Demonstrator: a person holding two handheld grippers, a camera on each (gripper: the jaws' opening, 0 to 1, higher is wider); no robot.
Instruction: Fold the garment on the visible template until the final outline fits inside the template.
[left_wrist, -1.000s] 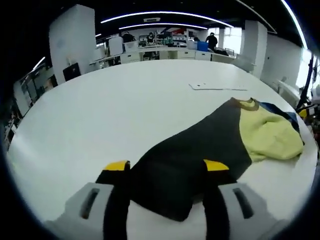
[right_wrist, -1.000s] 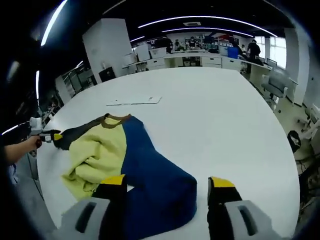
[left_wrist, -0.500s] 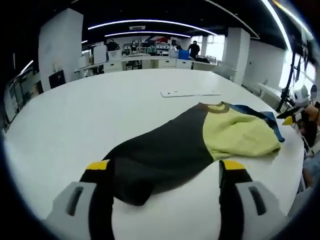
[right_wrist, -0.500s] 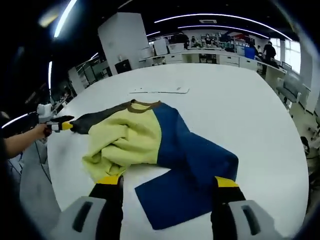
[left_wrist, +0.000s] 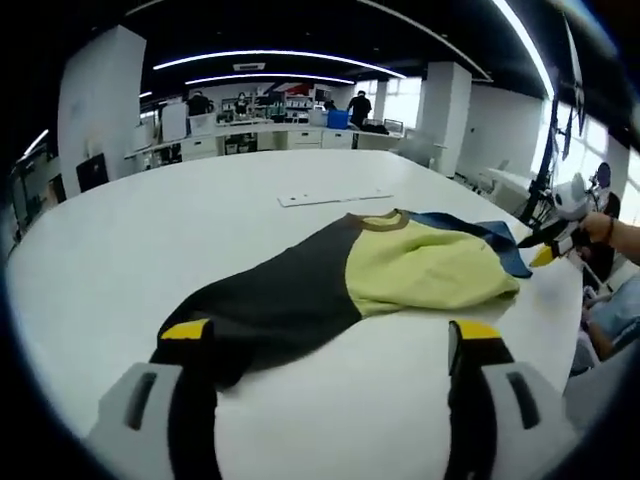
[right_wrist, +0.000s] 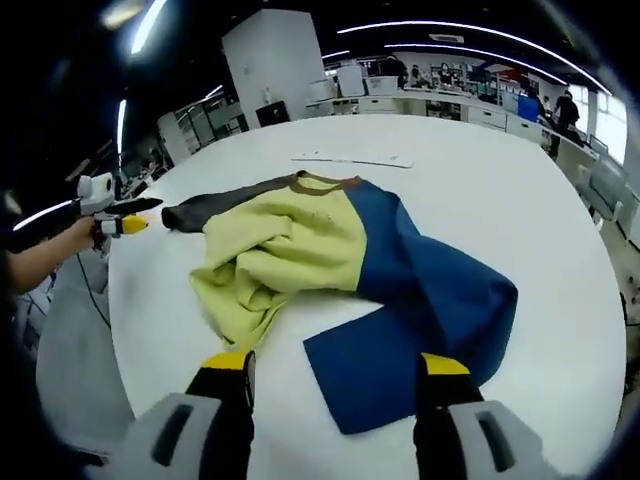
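Open-plan workshop benches line the background behind a broad white round table (left_wrist: 120, 260), where a crumpled black, yellow and blue colour-block garment (left_wrist: 400, 270) lies mid-frame in the left gripper view. Both sleeves have dropped free within the last second; the left gripper (left_wrist: 330, 340) and right gripper (right_wrist: 335, 370) now hover, jaws wide and empty. Folding has barely begun. A thin white template sheet (right_wrist: 350, 160) lies beyond the collar, well apart. No writing is legible.

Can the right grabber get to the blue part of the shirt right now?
Probably yes. The right gripper has its jaws open, and the garment's blue part lies flat on the table just ahead, with nothing between them.
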